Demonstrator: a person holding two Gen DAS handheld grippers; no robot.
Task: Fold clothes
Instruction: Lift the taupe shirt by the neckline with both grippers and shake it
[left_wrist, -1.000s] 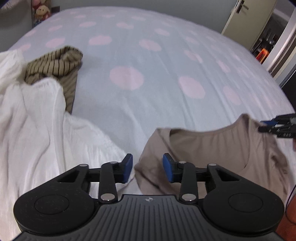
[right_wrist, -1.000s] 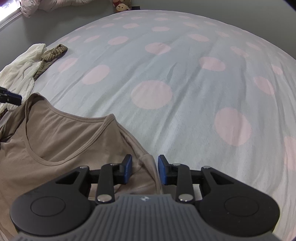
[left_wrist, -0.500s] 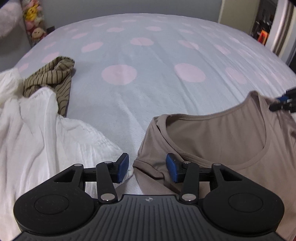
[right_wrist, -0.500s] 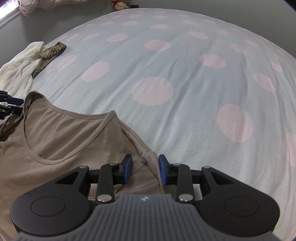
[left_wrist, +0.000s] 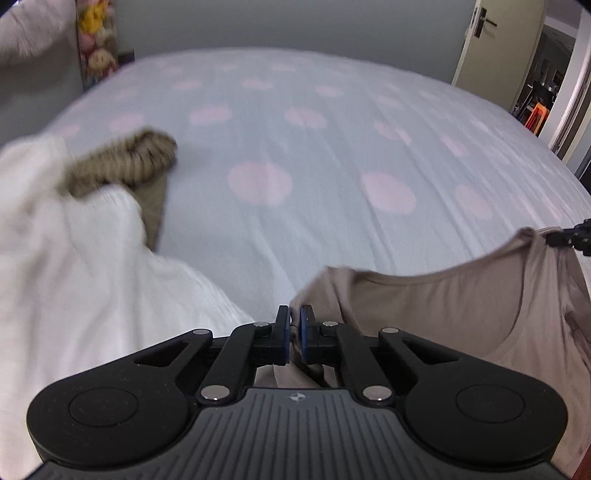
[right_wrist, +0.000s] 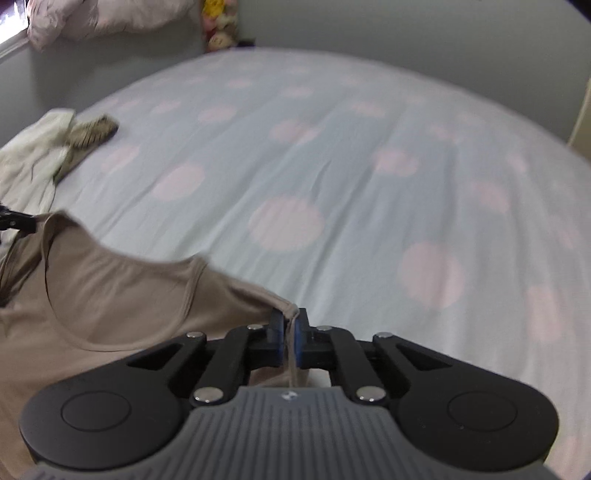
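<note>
1. The left tongs (left_wrist: 292, 334) are clenching one shoulder of the taupe top (left_wrist: 443, 295); the right tongs (right_wrist: 290, 338) are clenching the other.
2. The top is hanging stretched between them above the bed (left_wrist: 314, 155), neckline facing ahead, long axis apparently dropping toward the person.
3. Judged step: spreading it out; next, laying it flat ahead.
4. A white garment (left_wrist: 66, 266) is lying left of the left tongs.

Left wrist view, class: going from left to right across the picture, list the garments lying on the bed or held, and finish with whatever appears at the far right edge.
white garment → striped olive-brown garment → taupe top pinched in the left gripper → the right gripper at the top's far shoulder.
</note>
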